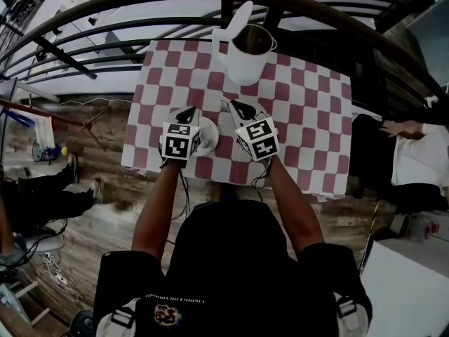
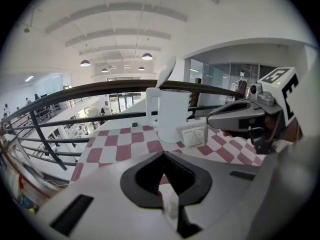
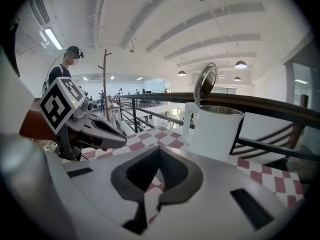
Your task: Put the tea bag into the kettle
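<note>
The white kettle [image 1: 245, 62] stands at the far edge of the checked table, lid [image 1: 238, 16] flipped up; it also shows in the left gripper view [image 2: 172, 115] and the right gripper view [image 3: 215, 131]. A small square tea bag [image 2: 194, 135] hangs just under the tip of my right gripper [image 2: 210, 119], whose jaws are shut on it. From above, the right gripper [image 1: 231, 105] is short of the kettle. My left gripper [image 1: 188, 111] sits beside it, jaws shut [image 2: 162, 155], with nothing clearly between them. The right gripper's own view [image 3: 159, 150] hides the tea bag.
A white saucer [image 1: 209, 142] lies under and between the grippers near the front edge. The red-and-white cloth [image 1: 309, 118] covers the table. A dark curved railing [image 1: 140, 5] runs behind the kettle. A person [image 1: 414, 153] sits off the right side.
</note>
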Demonstrator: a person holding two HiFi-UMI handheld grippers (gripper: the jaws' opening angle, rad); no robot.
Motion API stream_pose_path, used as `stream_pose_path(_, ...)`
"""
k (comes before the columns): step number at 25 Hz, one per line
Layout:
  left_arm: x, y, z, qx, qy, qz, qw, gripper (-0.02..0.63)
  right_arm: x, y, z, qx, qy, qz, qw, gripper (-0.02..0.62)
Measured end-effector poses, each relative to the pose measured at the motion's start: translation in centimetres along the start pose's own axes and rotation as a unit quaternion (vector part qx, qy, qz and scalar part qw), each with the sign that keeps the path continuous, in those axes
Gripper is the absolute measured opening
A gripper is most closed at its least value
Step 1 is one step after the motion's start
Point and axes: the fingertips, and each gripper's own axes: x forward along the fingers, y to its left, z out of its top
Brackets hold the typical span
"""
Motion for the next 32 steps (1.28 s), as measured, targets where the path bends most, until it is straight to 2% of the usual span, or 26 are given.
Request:
stream_pose_path(12,1.8,0.0,9.6,0.037,-0.06,-0.005,0.9975,0.005,-2.8,-7.9,6.2,0.001,-0.059,-0.065,0.996,0.015)
stream_pose_path(20,2.3,0.4,15.2,0.049,-0.091,-0.003,0.9946,0.003,-4.3,-12.0,11.3,-0.007,-0.097,-0.093,0.991,0.015)
stream_pose_path(32,3.4,1.0,22.3,0.059,-0.13,0.006,0.9898,0.003,-2.6,-16.3,15.6,-0.013,-0.122,-0.101,0.987,0.015)
